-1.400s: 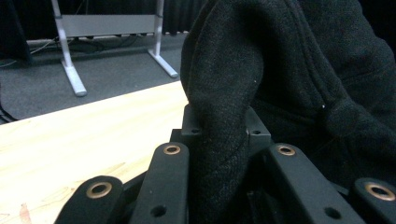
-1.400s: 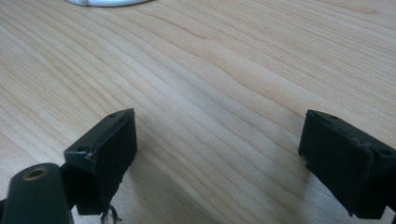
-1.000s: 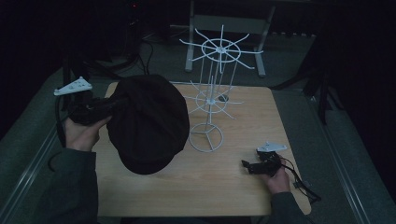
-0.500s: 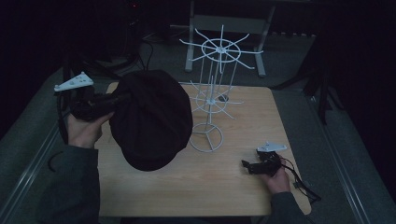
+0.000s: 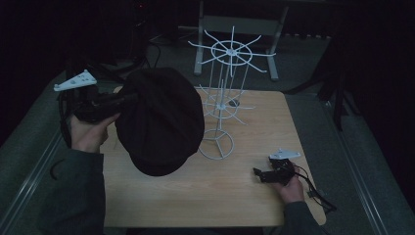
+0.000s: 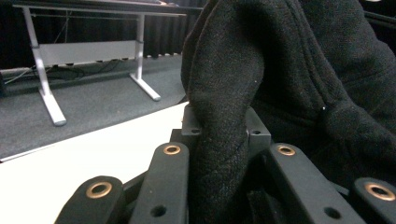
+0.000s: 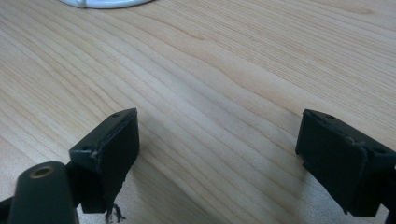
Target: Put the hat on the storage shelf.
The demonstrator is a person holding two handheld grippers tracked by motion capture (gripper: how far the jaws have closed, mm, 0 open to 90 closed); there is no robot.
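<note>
A black cap (image 5: 159, 120) hangs in the air above the left part of the wooden table (image 5: 244, 196), close to the white wire rack (image 5: 222, 98). My left gripper (image 5: 125, 98) is shut on the cap's edge; in the left gripper view the black fabric (image 6: 224, 116) is pinched between the two jaws. My right gripper (image 5: 258, 174) rests low on the table at the front right, held by a hand. Its jaws stand wide apart in the right gripper view, over bare wood (image 7: 215, 112), with nothing between them.
The wire rack has spokes at two levels and a ring base (image 5: 216, 146) on the table; part of that base (image 7: 102, 3) shows in the right gripper view. A cable (image 5: 315, 193) trails from the right gripper. A metal table frame (image 6: 46, 51) stands on the grey floor beyond.
The left gripper has carried the cap a little to the right and up, closer to the wire rack. The right gripper has stayed in place.
</note>
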